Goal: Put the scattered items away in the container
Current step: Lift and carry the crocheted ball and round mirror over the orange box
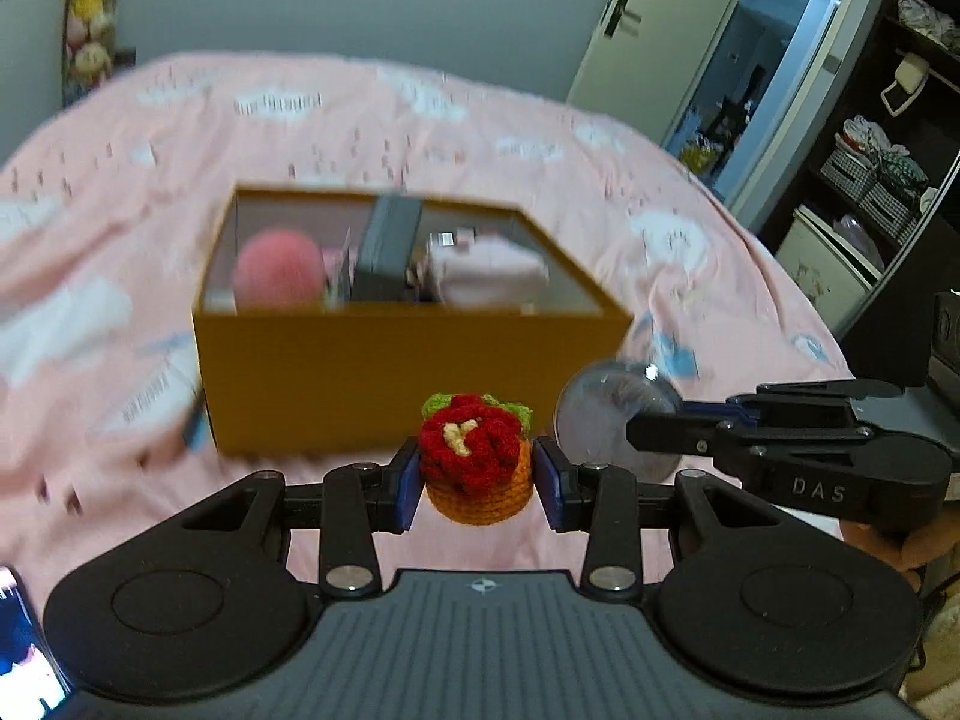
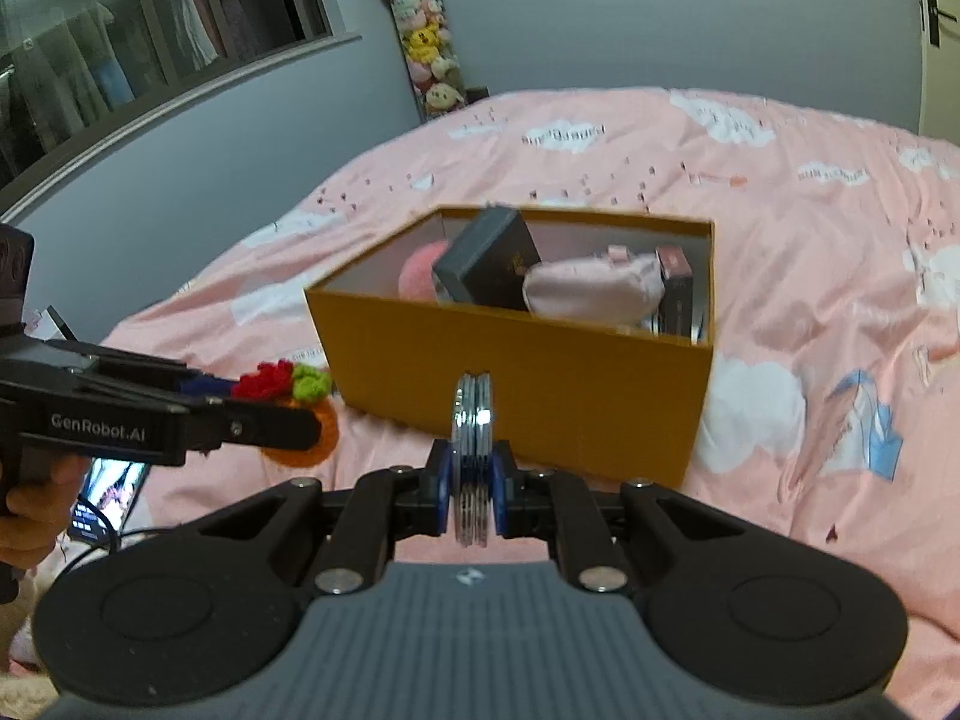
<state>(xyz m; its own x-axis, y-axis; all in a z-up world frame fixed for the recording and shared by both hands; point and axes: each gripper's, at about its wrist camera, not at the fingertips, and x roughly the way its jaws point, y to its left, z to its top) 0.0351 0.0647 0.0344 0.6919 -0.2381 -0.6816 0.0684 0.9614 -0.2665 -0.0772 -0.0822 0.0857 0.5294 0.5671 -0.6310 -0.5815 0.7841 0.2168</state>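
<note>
My left gripper is shut on a crocheted flower pot, red bloom over an orange base, held just in front of the open yellow box. It also shows in the right wrist view. My right gripper is shut on a round clear disc, seen edge-on, in front of the box. The disc also shows in the left wrist view. The box holds a pink ball, a dark case and a pale pink pouch.
The box sits on a bed with a pink cloud-print cover. A lit phone lies at the bed's near left. Shelves and a doorway stand to the right, a hanging row of plush toys on the far wall.
</note>
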